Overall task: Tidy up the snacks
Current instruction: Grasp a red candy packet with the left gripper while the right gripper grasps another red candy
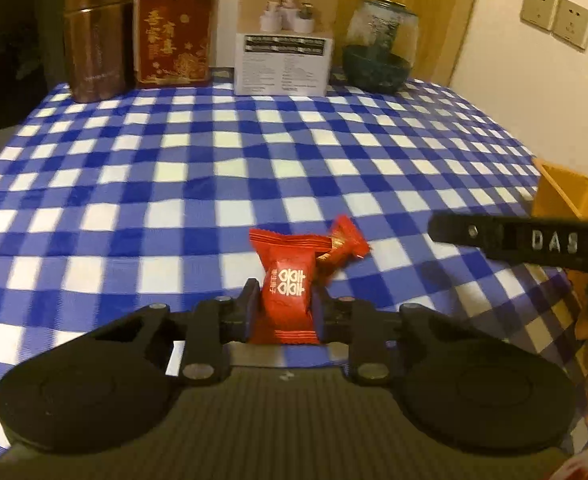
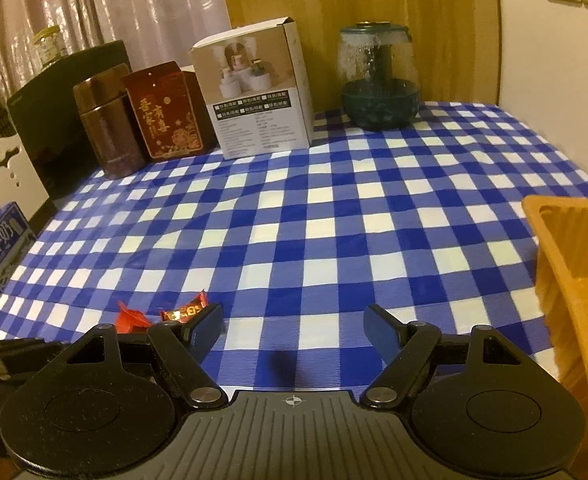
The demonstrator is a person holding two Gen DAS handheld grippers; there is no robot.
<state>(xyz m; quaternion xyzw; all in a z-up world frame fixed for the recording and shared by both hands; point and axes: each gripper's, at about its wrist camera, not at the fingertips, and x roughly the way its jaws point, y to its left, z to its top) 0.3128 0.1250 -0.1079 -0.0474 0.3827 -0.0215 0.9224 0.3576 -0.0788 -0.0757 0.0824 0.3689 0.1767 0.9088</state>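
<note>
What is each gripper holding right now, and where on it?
The left gripper pinches the red candy packet across its lower body, sides between the pads. The right gripper is open, holding nothing.

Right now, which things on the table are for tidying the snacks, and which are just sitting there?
For the job:
- red candy, pinched in the left gripper
- second candy just behind it
- orange tray
- right gripper, open and empty

Just sitting there:
- brown tin
- red box
- white box
- glass jar
- milk carton
</note>
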